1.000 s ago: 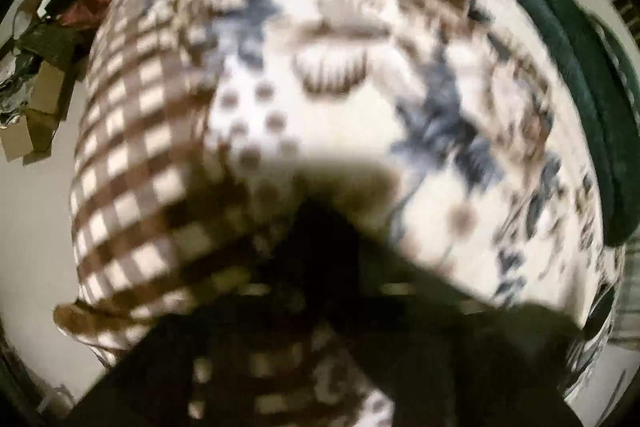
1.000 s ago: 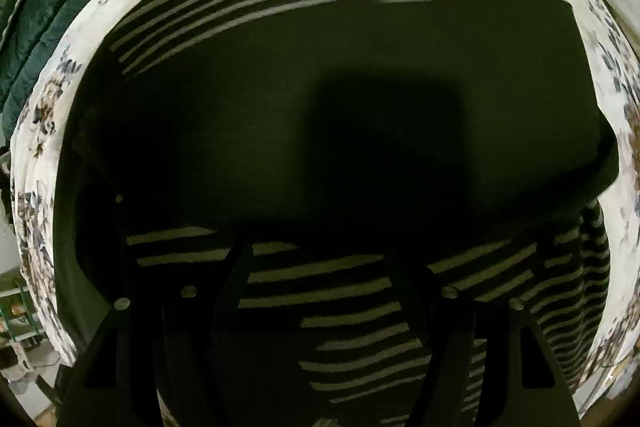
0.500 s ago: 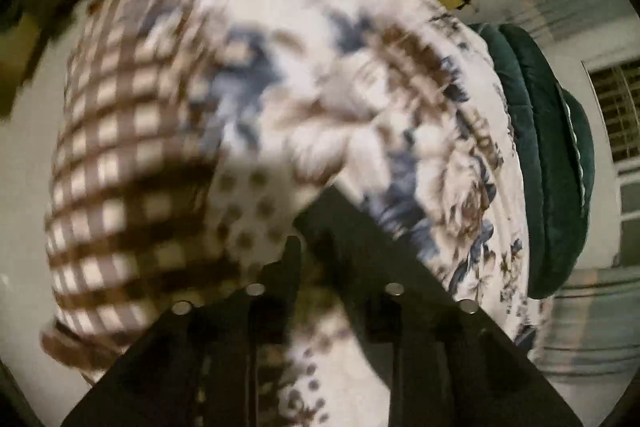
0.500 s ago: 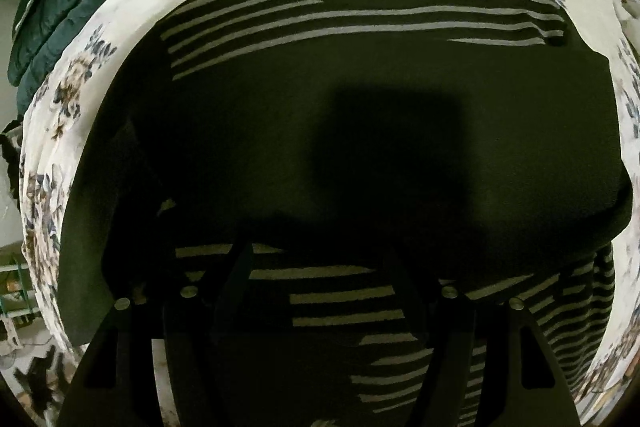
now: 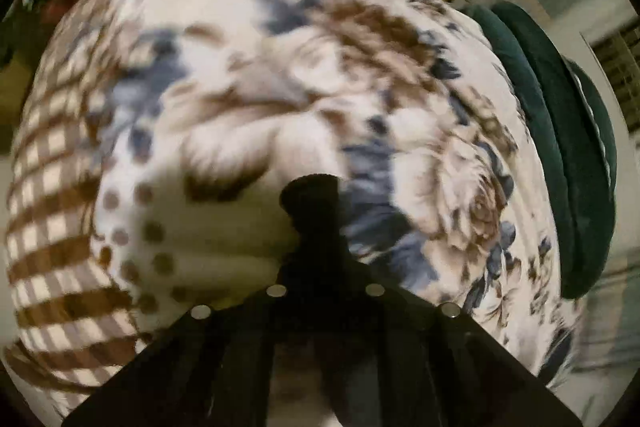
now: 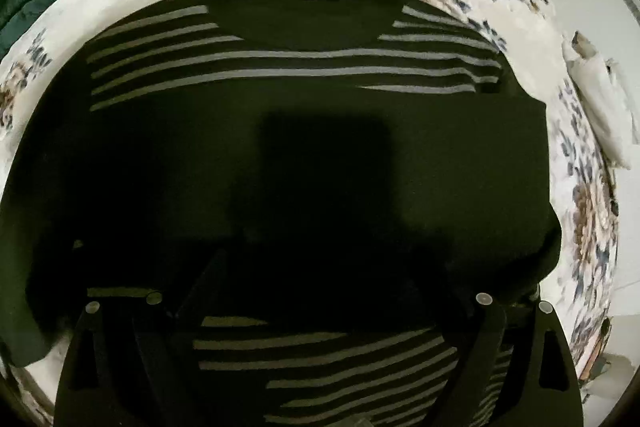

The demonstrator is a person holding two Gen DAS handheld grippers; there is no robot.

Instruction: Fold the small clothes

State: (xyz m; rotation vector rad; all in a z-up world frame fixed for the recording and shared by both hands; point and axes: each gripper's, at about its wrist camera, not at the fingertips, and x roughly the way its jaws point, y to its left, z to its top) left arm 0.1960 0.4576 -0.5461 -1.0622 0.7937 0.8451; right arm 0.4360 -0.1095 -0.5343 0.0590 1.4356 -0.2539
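The sweater, dark with pale stripes, lies flat on the floral blanket, filling the right wrist frame; its collar points to the top edge, long axis vertical. More of it shows than 1 second ago. The right gripper has just widened, jaws apart above the fabric. The left gripper is closed over the blanket; whether it pinches dark cloth I cannot tell.
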